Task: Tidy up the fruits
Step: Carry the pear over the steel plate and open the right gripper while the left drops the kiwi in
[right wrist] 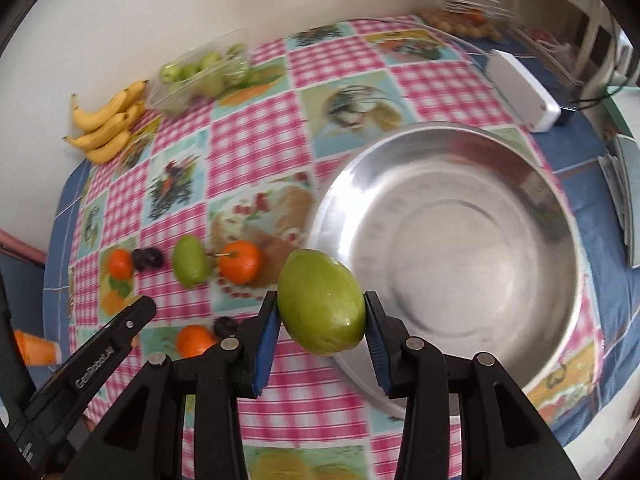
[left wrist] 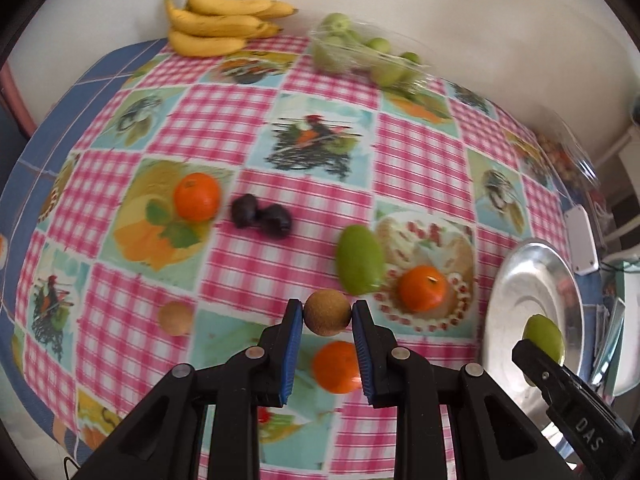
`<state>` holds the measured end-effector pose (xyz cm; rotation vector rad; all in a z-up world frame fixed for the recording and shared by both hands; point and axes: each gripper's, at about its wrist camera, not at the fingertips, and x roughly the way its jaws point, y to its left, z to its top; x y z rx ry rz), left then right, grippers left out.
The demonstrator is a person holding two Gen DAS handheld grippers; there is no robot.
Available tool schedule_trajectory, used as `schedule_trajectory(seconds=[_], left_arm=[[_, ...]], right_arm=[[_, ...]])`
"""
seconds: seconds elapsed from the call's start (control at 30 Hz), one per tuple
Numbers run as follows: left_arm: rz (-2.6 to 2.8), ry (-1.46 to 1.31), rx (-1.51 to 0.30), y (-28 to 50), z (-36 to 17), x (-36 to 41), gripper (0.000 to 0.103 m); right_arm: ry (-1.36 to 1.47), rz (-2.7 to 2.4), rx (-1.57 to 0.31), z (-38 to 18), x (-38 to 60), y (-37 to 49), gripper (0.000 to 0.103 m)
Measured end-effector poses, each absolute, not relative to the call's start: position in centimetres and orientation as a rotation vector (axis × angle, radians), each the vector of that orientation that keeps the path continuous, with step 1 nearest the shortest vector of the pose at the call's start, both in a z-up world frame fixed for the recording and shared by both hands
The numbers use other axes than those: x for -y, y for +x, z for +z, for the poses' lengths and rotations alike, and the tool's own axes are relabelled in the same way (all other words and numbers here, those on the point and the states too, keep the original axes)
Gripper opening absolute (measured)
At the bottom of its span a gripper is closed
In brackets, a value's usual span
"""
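Both claws are loaded. In the right wrist view the right gripper point(right wrist: 322, 316) is clamped across a smooth green fruit point(right wrist: 322, 302), blue pads pressed to its two sides, and it hangs at lower centre of the frame right at the near rim of the steel bowl point(right wrist: 560, 216), which fills the right half and looks bare inside. In the left wrist view the left gripper point(left wrist: 327, 316) pinches a small round brown fruit point(left wrist: 327, 312) at lower centre, held only by the very tips of the pads — a thin hold on a ball. The step in hand, as I judge it, is dropping the green fruit into the bowl. To do it well, carry the fruit past the rim toward the middle of the dish, lower it close to the metal, and only then spread the jaws slowly; let go from height and it would likely roll or bounce on the slick steel. Keep the left claw level and unhurried so the brown ball does not squirt out. Loose on the checked cloth point(left wrist: 320, 184) are three oranges point(left wrist: 197, 197), a second green fruit point(left wrist: 359, 259), another brown ball point(left wrist: 175, 318) and dark plums point(left wrist: 261, 217) mid-frame — bananas point(left wrist: 220, 20) and a clear tub of small green fruit point(left wrist: 360, 54) sit along the top edge.
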<state>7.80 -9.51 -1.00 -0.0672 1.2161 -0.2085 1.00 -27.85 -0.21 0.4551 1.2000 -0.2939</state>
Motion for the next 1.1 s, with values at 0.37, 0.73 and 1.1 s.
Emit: schedule_trajectory(seconds=[0.37, 0.73, 1.1], left_arm=[[-0.373, 0.002, -1.198, 5.9, -1.1, 17.1, 0.027], [-0.506, 0.073, -1.184, 4.4, -1.4, 22.1, 0.027], [-0.532, 0.102, -1.231, 3.8, -3.4, 23.7, 0.027]], right_arm=[[0.557, -0.447, -1.215, -2.1, 35.1, -1.9, 0.043], [0.604, -0.515, -1.233, -3.4, 37.6, -2.8, 0.043], [0.634, -0.532, -1.270, -4.8, 37.8, -2.9, 0.043]])
